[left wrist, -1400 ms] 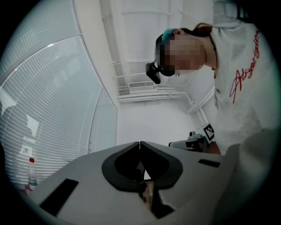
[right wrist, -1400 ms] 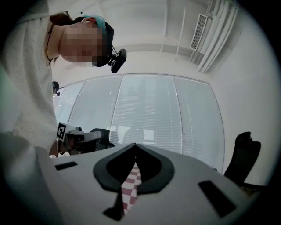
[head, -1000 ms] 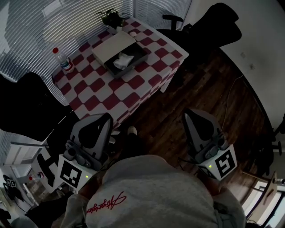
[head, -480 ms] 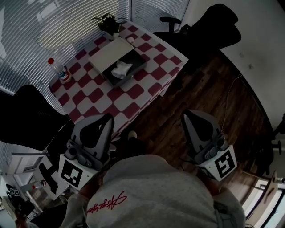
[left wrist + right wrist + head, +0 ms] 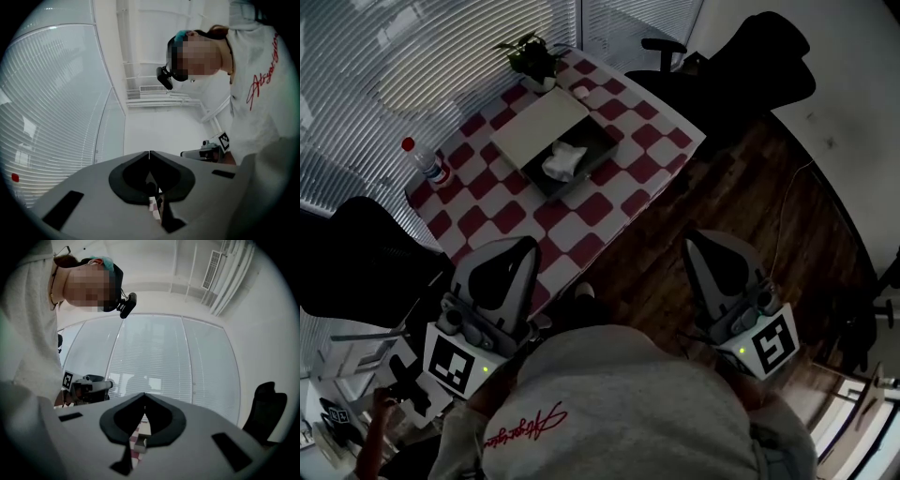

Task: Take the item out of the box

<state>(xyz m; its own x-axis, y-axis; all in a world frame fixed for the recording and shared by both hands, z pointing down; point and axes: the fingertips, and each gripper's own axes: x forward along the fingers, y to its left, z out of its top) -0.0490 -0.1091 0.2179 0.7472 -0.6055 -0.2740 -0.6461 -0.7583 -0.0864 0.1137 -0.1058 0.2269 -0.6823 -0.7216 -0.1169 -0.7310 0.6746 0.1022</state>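
A dark open box (image 5: 581, 159) lies on the red-and-white checked table (image 5: 553, 225), its pale lid (image 5: 540, 127) leaning at its far-left side. Inside sits a crumpled white item (image 5: 564, 162). My left gripper (image 5: 521, 246) is held near my body at the table's near edge, jaws together and empty. My right gripper (image 5: 694, 246) hangs over the wooden floor to the right of the table, also shut with nothing in it. In the left gripper view (image 5: 149, 153) and the right gripper view (image 5: 144, 394) the jaw tips meet; only a sliver of the checked cloth shows between them.
A water bottle with a red cap (image 5: 420, 159) stands at the table's left edge and a potted plant (image 5: 531, 58) at the far corner. Black office chairs (image 5: 356, 253) flank the table left and far right (image 5: 759, 66). Blinds cover the windows behind.
The table and box have shifted slightly in the head view as I step nearer. Both grippers stay shut in the same spots beside my body.
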